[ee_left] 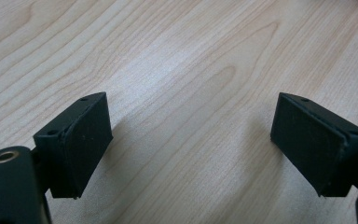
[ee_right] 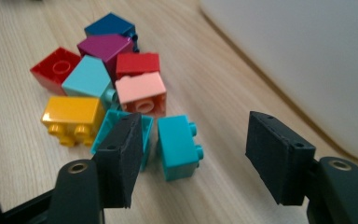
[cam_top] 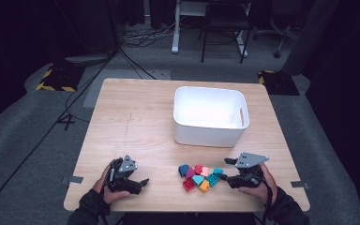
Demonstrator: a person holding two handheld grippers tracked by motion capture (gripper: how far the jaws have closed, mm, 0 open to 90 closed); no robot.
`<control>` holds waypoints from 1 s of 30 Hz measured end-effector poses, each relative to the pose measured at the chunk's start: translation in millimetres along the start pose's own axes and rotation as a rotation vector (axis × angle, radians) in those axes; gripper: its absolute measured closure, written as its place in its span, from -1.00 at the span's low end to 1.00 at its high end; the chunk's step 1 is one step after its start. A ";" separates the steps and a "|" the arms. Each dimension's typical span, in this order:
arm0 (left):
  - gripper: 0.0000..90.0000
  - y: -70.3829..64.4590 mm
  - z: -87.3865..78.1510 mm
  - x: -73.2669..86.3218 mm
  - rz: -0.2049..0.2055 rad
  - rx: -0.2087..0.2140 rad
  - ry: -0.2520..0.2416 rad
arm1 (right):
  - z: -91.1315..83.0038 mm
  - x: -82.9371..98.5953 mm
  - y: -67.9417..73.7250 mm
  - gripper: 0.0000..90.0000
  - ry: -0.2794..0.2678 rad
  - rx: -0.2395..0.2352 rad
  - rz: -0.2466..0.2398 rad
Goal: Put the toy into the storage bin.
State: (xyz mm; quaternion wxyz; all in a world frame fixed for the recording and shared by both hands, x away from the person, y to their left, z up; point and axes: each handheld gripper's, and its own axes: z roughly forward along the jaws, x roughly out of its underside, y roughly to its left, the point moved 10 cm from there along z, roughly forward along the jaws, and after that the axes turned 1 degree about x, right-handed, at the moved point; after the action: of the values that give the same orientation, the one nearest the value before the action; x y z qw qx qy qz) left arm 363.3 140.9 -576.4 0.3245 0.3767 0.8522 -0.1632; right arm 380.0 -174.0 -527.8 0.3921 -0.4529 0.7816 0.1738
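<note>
Holding a gripper in each hand, we had both low at the near edge of the table. Our right gripper sat at the near right, pointing left at a heap of bricks, and its fingers stood wide with nothing held. A teal brick lay on the wood in the gap between them, nearer the left-hand finger in that gripper's own view and touching neither. Just past it lay a pink brick, with a red brick, a purple brick and a blue brick farther on. An orange brick, a light teal brick and a second, stud-up red one lay to the left of those. The heap sat near the table's near edge, right of centre. A white bin stood beyond the heap, well apart from it.

Our left gripper lay at the near left, apart from the heap, and its fingers were also wide over bare wood.
</note>
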 end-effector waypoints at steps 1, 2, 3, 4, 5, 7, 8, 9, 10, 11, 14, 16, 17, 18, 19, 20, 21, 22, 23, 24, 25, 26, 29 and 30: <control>-0.72 0.0 0.0 0.0 0.000 0.000 0.000 | 1.4 4.2 0.6 -0.16 0.015 -0.001 -0.009; -0.72 0.0 0.0 0.0 0.000 0.000 0.000 | 3.2 6.2 1.9 -0.15 0.020 -0.004 -0.011; -0.72 0.0 0.0 0.0 0.000 0.000 0.000 | 5.0 7.9 1.9 -0.12 0.022 -0.002 -0.013; -0.72 0.0 0.0 0.0 0.000 0.000 0.000 | 6.0 10.3 0.6 -0.06 0.031 0.001 -0.020; -0.72 0.0 0.0 0.0 0.000 0.000 0.000 | 7.1 10.9 0.7 -0.01 0.028 -0.002 -0.011; -0.72 0.0 0.0 0.0 0.000 0.000 0.000 | 11.1 14.3 -1.6 0.06 0.026 0.002 0.009; -0.72 0.0 0.0 0.0 0.000 0.000 0.000 | 12.5 16.9 -1.6 0.08 0.034 -0.009 0.016; -0.72 0.0 0.0 0.0 0.000 0.000 0.000 | 14.1 17.7 -0.9 0.09 0.032 -0.015 0.021; -0.72 0.0 0.0 0.0 0.000 0.000 0.000 | 16.6 19.3 -0.5 0.11 0.032 -0.021 0.015; -0.72 0.0 0.0 0.0 0.000 0.000 0.000 | 18.1 21.2 -1.2 0.17 0.039 -0.016 0.008; -0.72 0.0 0.0 0.0 0.000 0.000 0.000 | 21.1 23.0 -0.7 0.28 0.038 -0.026 0.013; -0.72 0.0 0.0 0.0 0.000 0.000 0.000 | 22.8 22.5 -1.5 0.41 0.027 -0.022 0.020; -0.72 0.0 0.0 0.0 0.000 0.000 0.000 | 22.9 22.4 -2.8 0.48 0.026 -0.016 0.012; -0.72 0.0 0.0 0.0 0.000 0.000 0.000 | 23.0 22.3 -4.2 0.49 0.019 -0.019 0.001; -0.72 0.0 0.0 0.0 0.000 0.000 0.000 | 23.2 21.6 -4.0 0.50 0.012 -0.021 0.011; -0.72 0.0 0.0 0.0 0.000 0.000 0.000 | 22.9 22.5 -4.9 0.50 0.015 -0.022 0.006; -0.72 0.0 0.0 0.0 -0.001 0.000 0.000 | 22.3 24.1 -5.8 0.50 0.025 -0.022 -0.001; -0.72 0.0 0.0 0.0 0.000 0.000 0.000 | 22.5 23.3 -3.8 0.50 0.016 -0.026 0.016; -0.72 0.0 0.0 0.0 0.000 0.000 0.000 | 22.4 23.2 -3.7 0.50 0.014 -0.023 0.018; -0.72 0.0 0.0 0.0 -0.001 0.000 0.000 | 21.7 24.0 -4.3 0.51 0.018 -0.023 0.010; -0.72 0.0 0.0 0.0 0.000 0.000 0.000 | 21.6 23.7 -4.8 0.51 0.013 -0.025 0.003; -0.72 0.0 0.0 0.0 0.000 0.000 0.000 | 21.2 23.4 -5.1 0.51 0.010 -0.025 0.008; -0.72 0.0 0.0 0.0 0.000 0.000 0.000 | 17.9 22.8 -9.6 0.51 0.006 -0.010 -0.010; -0.72 -0.1 0.0 0.0 -0.001 0.000 0.000 | 16.7 20.9 -8.2 0.51 -0.007 -0.016 0.015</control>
State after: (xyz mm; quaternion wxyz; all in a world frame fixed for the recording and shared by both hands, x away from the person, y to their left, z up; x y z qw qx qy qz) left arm 363.3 140.9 -576.4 0.3245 0.3763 0.8523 -0.1633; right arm 388.7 -179.9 -553.7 0.3900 -0.4496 0.7821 0.1845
